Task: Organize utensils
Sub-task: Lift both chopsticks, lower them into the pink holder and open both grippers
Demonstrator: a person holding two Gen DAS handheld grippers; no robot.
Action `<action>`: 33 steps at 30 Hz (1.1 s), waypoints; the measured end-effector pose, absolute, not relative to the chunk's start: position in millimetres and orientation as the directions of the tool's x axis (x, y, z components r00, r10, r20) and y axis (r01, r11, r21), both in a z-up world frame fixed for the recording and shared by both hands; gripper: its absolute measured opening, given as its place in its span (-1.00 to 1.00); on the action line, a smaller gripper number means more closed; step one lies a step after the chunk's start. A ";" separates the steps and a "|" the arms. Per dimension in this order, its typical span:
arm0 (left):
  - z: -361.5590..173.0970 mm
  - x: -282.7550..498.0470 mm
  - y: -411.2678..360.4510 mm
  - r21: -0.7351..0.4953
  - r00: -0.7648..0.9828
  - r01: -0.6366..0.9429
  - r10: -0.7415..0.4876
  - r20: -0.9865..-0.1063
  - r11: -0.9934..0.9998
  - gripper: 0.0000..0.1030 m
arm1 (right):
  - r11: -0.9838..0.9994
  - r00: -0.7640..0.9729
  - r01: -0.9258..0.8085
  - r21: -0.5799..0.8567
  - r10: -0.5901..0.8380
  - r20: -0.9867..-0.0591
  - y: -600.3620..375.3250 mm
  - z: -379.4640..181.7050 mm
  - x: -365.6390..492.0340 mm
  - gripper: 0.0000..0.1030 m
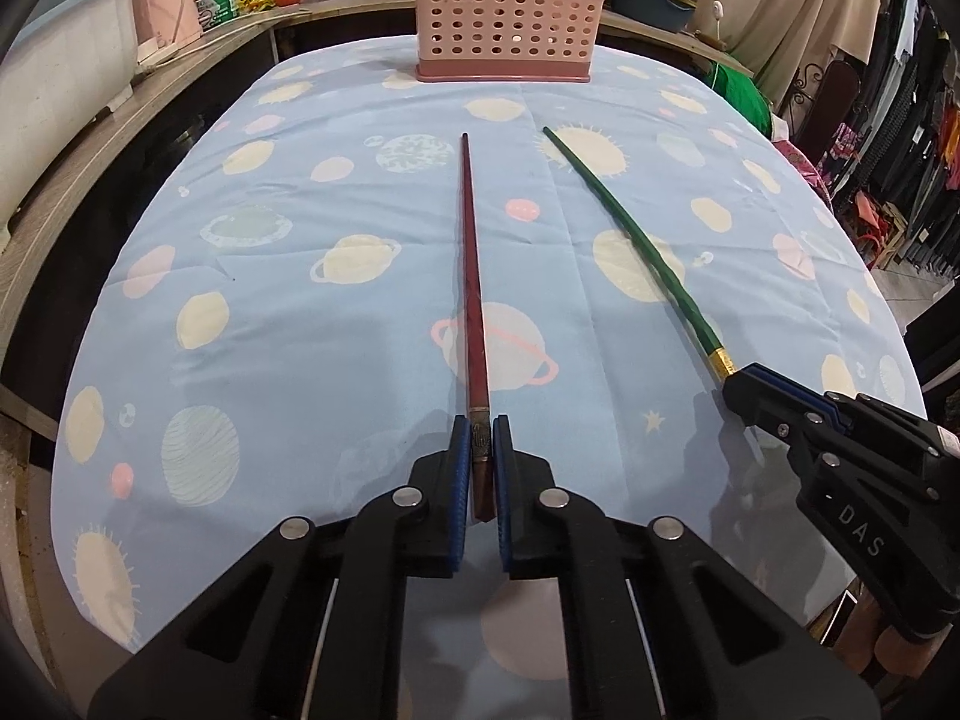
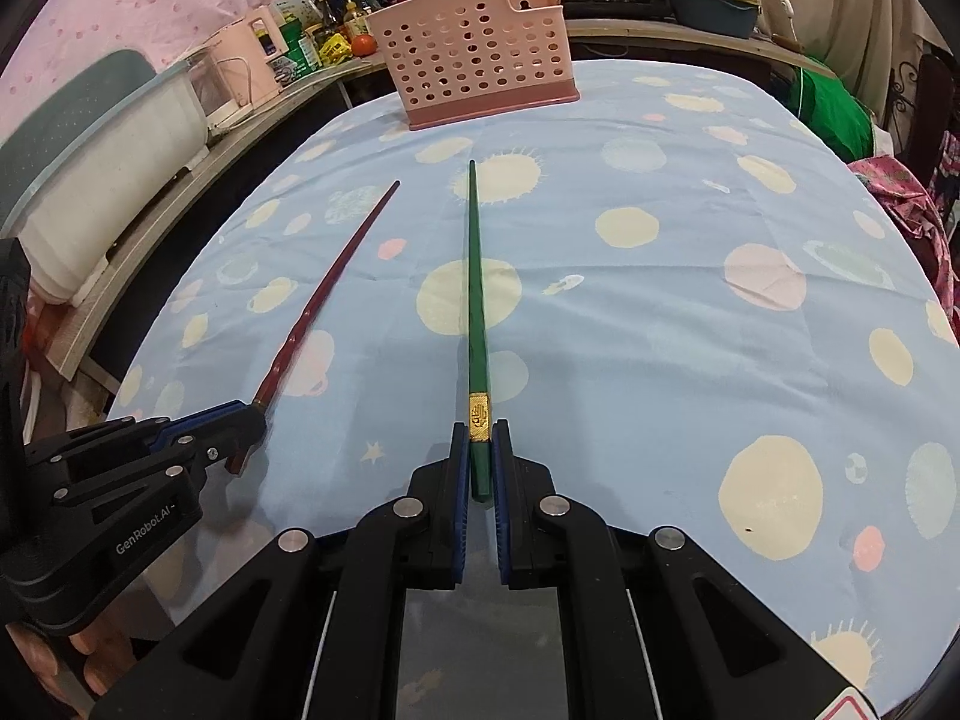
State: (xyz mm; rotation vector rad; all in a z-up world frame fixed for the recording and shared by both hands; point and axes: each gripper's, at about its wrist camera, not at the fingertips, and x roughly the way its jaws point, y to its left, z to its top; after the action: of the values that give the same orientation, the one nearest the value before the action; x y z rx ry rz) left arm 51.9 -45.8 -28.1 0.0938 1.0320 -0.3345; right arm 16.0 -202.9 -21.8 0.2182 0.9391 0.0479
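Your left gripper (image 1: 480, 450) is pinching the thick end of the red chopstick (image 1: 471, 276), its blue pads (image 1: 459, 480) pressed against both sides. Your right gripper (image 2: 480, 450) pinches the green chopstick (image 2: 476, 300) just behind its gold band (image 2: 479, 409). Both sticks point away from you across the counter (image 1: 300, 312) with the planet-print cloth — tips toward the pink perforated holder (image 1: 504, 12), which stands well apart at the far edge — each stick lying low over the cloth.

We list: matt printed cloth tablecloth (image 1: 300, 312); perforated pink plastic basket (image 1: 504, 12); glossy red chopstick (image 1: 471, 276); green chopstick (image 2: 476, 300) (gilt metallic band); matt black plastic left gripper (image 1: 480, 468).
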 end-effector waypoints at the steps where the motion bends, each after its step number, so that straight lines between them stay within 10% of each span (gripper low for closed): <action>1: -25.6 51.8 -45.7 -0.078 0.469 0.315 -0.226 -0.854 0.946 -0.86 | 0.976 0.594 0.055 0.210 0.137 -0.793 -203.8 -19.6 15.2 -0.87; 33: 129.9 132.8 -33.3 -0.121 0.650 0.291 -0.289 -0.702 0.949 -0.87 | 0.966 0.818 0.061 0.252 0.097 -0.568 -257.8 126.1 72.7 -0.87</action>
State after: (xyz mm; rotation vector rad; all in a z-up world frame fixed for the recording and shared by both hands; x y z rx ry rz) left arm 132.8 -33.3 129.9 0.0027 0.7973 -0.3298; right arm 72.7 -257.8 126.1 0.2660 0.6152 0.0194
